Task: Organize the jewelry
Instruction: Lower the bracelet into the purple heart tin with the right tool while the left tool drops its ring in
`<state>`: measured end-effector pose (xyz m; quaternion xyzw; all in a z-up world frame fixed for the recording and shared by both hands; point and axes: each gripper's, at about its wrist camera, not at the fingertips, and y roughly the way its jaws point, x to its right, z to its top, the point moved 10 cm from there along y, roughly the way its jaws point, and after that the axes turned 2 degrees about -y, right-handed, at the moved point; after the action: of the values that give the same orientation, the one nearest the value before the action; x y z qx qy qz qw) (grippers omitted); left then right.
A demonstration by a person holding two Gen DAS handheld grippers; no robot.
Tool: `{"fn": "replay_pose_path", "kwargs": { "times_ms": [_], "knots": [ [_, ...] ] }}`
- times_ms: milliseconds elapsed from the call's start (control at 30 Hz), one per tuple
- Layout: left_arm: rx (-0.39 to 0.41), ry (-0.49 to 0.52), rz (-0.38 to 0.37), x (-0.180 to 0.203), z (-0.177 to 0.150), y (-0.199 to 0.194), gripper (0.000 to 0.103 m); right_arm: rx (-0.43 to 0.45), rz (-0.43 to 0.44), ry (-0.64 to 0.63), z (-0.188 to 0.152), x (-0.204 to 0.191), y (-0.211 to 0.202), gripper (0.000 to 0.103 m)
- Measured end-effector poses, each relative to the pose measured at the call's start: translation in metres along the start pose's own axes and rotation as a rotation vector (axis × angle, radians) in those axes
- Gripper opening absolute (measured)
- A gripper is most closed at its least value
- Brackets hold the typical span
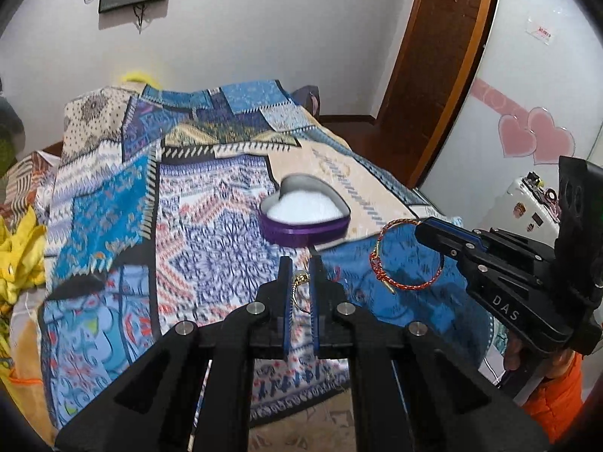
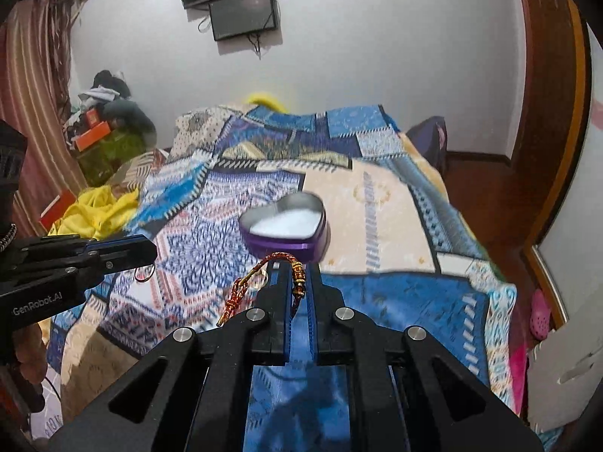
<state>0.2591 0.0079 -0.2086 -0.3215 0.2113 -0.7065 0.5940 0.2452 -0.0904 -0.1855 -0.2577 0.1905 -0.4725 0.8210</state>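
Note:
An open purple heart-shaped tin [image 1: 305, 211] with white lining sits on the patterned bedspread; it also shows in the right wrist view [image 2: 284, 226]. My left gripper [image 1: 300, 267] is shut on a gold ring [image 1: 300, 278], held just short of the tin; the ring hangs below that gripper's tip in the right wrist view [image 2: 145, 273]. My right gripper [image 2: 299, 269] is shut on a red braided bracelet [image 2: 264, 275] with gold beads, in front of the tin. In the left wrist view the bracelet [image 1: 380, 260] hangs from the right gripper's tip [image 1: 427, 231].
The bed is covered by a blue patchwork bedspread [image 1: 196, 203]. Yellow cloth [image 2: 96, 211] lies at its left side. A wooden door [image 1: 433, 75] stands at the right, and clutter [image 2: 101, 113] is piled in the far left corner.

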Motion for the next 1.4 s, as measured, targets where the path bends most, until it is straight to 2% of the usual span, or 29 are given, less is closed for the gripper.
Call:
{"fn": "replay_pose_path", "kwargs": {
  "times_ms": [333, 567, 767, 1067, 1400],
  "knots": [
    [0.025, 0.038, 0.013, -0.003, 0.038, 0.026, 0.006, 0.041, -0.009, 0.011, 0.034, 0.012, 0.027, 0.006],
    [-0.007, 0.034, 0.002, -0.008, 0.053, 0.061, 0.006, 0.031, -0.002, 0.011, 0.046, 0.018, 0.050, 0.006],
    [-0.058, 0.019, -0.014, -0.013, 0.054, 0.090, 0.006, 0.002, 0.004, -0.007, 0.049, 0.021, 0.069, 0.006],
    [-0.132, 0.027, -0.039, -0.015, 0.048, 0.125, 0.006, -0.088, 0.039, -0.031, 0.041, 0.021, 0.098, 0.006],
    [-0.148, 0.036, -0.048, -0.016, 0.046, 0.127, 0.007, -0.167, 0.086, -0.043, 0.031, 0.017, 0.107, 0.007]
  ]
}}
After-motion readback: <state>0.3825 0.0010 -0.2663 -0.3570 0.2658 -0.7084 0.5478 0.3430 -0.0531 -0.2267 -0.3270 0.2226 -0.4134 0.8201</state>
